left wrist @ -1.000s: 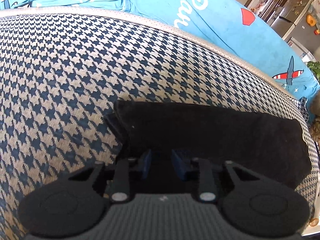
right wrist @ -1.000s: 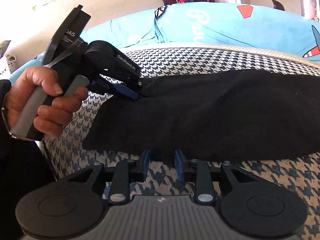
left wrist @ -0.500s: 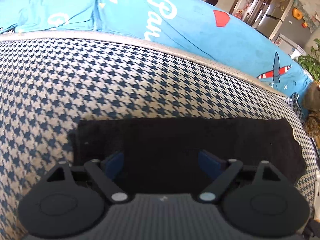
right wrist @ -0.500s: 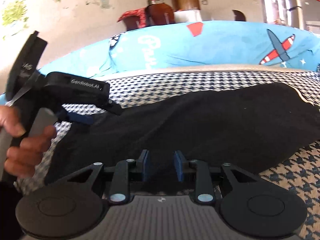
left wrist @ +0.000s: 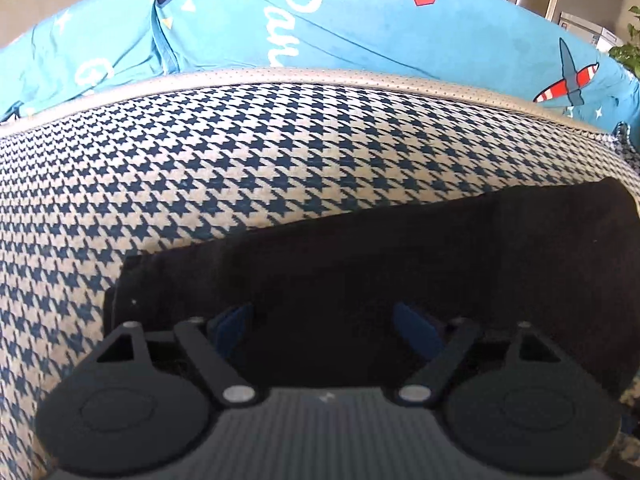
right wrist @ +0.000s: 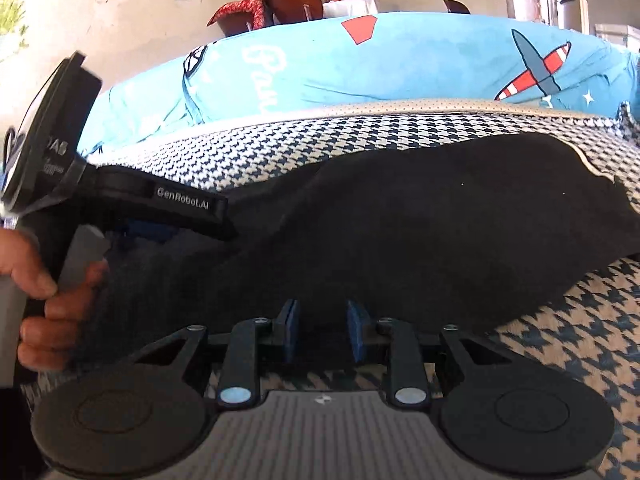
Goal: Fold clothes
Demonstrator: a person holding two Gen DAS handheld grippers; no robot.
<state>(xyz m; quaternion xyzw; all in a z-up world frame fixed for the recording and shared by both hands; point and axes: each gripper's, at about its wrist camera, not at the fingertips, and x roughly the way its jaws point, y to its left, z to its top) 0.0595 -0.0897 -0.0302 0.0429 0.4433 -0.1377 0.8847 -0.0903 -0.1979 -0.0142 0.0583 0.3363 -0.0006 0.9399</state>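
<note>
Cloth is the whole matter at this moment: a black garment (left wrist: 400,264) is laid lengthwise in a long band across a houndstooth cushion (left wrist: 240,152), with a blue printed cover (left wrist: 360,28) behind it. The garment appears, by judgement, to be partly folded already, since a doubled edge can be seen at its left end in the left wrist view.

The left claw (left wrist: 324,328) is held wide, its blue pads spread well apart over the near edge of the garment and nothing gripped between them. The right claw (right wrist: 323,330) is held narrower, with a clear gap between its pads; dark cloth is seen in and behind that gap, but whether any of it is pinched cannot be told. In the right wrist view a hand (right wrist: 44,300) is seen on the handle of the left claw, at the garment's left end.

The step in hand is judged to be the taking of the near edge for another fold. It would be done well if both layers of the near edge were taken together by each claw, the two grips being set level and apart along the edge, so that the band is carried over without skew. The edge should be lifted only a little, since soft cloth sags between two grips, and it should be laid down flush with the far edge before release.
</note>
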